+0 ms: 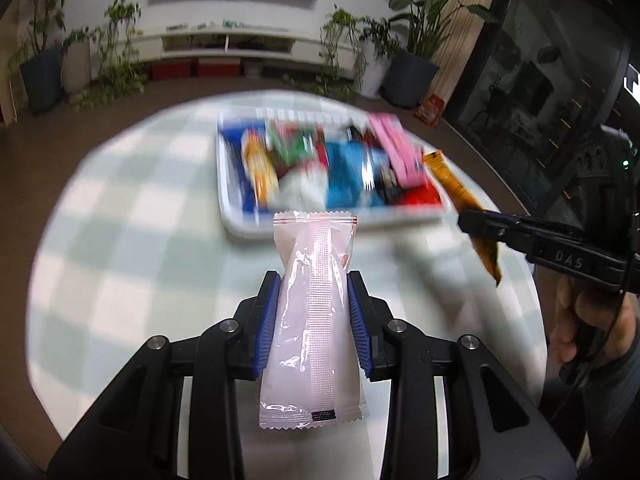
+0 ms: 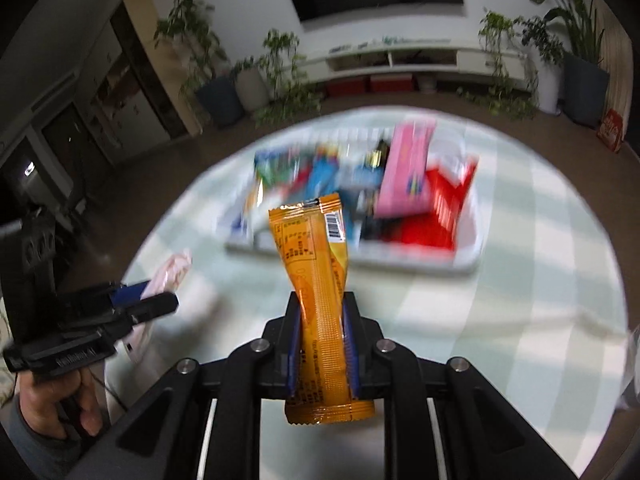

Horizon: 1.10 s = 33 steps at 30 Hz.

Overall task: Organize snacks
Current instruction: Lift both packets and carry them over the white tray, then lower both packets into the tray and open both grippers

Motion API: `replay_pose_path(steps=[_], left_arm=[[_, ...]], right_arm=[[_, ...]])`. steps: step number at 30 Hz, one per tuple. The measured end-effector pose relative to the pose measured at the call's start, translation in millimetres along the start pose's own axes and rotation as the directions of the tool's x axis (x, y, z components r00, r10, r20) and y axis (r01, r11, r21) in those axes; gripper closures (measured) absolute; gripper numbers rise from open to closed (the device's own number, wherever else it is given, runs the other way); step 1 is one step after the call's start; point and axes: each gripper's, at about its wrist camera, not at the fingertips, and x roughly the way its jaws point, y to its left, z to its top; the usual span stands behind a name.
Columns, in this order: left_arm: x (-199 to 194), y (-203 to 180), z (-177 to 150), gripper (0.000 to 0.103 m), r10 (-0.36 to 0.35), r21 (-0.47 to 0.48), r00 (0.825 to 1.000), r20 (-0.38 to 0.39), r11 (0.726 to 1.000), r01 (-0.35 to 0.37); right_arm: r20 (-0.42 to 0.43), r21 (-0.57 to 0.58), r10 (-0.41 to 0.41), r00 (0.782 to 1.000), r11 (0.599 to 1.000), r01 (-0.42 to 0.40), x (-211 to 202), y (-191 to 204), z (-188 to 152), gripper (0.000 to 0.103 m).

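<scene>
Left wrist view: round checked surface [image 1: 120, 200], plants and low shelving behind. White tray [image 1: 236, 220] near far edge, heaped with blurred snack packs. Left hand-held gripper [image 1: 314, 312] clamped on pale pink packet [image 1: 316, 300]; right hand-held gripper [image 2: 322, 336] clenched on orange packet [image 2: 316, 280], both above the surface.

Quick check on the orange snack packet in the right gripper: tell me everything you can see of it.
The orange packet is a long, slim pillow pack of glossy film with crimped, serrated ends, a ribbed back seam, printed text and a barcode near its far end. The right gripper is shut on its middle, blue pads pressing both sides. It is held off the checked tablecloth, its far end toward the white tray, not touching it.
</scene>
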Motion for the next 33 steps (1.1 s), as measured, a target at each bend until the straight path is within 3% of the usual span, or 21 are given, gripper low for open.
replay_pose_path(steps=[6, 12, 19, 29, 33], left_arm=[[24, 3, 75, 0.072, 0.036, 0.024, 0.999, 0.036, 0.999, -0.037], [75, 11, 114, 0.072, 0.085, 0.016, 0.996, -0.005, 0.996, -0.085], [127, 21, 125, 0.072, 0.106, -0.011, 0.993, -0.058, 0.994, -0.107], [152, 20, 128, 0.071, 0.121, 0.006, 0.991, -0.056, 0.993, -0.121], [154, 22, 128, 0.059, 0.13, 0.001, 0.99, -0.054, 0.991, -0.13]], right_arm=[[0.023, -0.007, -0.09, 0.996, 0.996, 0.09, 26, -6, 62, 0.083], [-0.023, -0.019, -0.151, 0.988, 0.988, 0.151, 71, -12, 89, 0.083], [-0.064, -0.036, -0.199, 0.978, 0.98, 0.197, 101, -12, 95, 0.083], [-0.091, -0.065, -0.256, 0.962, 0.966, 0.25, 125, -10, 88, 0.075], [-0.087, -0.081, -0.263, 0.961, 0.963, 0.257, 124, -8, 88, 0.069]])
